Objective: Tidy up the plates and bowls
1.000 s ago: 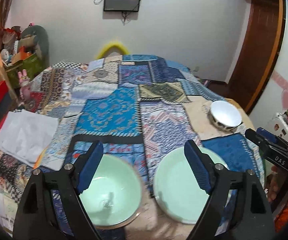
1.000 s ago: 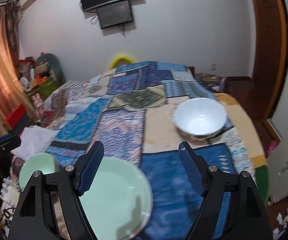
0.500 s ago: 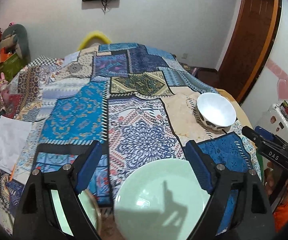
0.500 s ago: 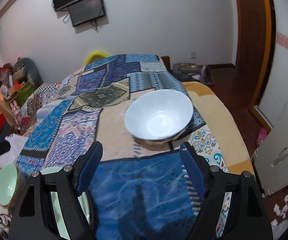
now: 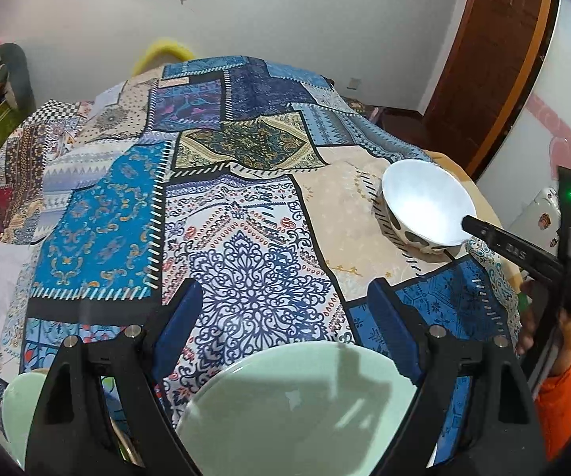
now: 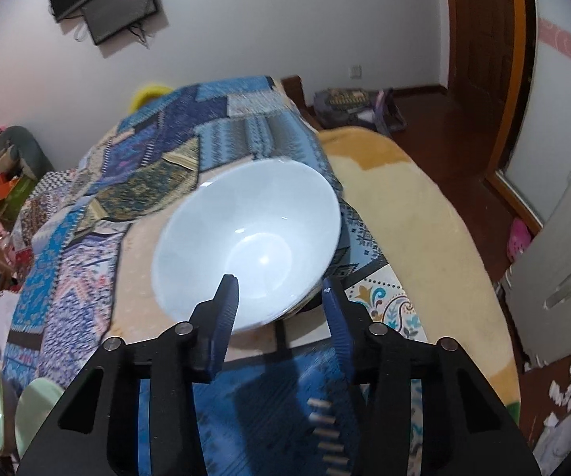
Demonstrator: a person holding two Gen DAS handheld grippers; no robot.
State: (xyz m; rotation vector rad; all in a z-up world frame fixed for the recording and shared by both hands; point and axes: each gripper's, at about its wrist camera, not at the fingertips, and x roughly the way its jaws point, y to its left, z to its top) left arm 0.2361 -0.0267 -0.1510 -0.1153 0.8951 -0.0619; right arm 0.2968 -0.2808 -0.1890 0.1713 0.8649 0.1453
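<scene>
Covering the bed is a patchwork quilt (image 5: 245, 214) in blues and creams, and all the dishes sit on it. Nearest me lies a pale green plate (image 5: 297, 408), right under the left claw (image 5: 285, 329), whose jaws stand wide and empty above its far rim. A green bowl (image 5: 19, 408) shows at that claw's left edge, mostly hidden. Farther off toward the door side rests the white bowl (image 6: 245, 242), upright with its mouth open to the ceiling. The right claw (image 6: 279, 301) is the one close to it: the jaws have just been closing, now narrow, and they straddle the near rim, one finger over the inside, the other outside. Whether the pads press the wall yet I cannot tell through the blur. I judge the rim pinch is the step in hand.
</scene>
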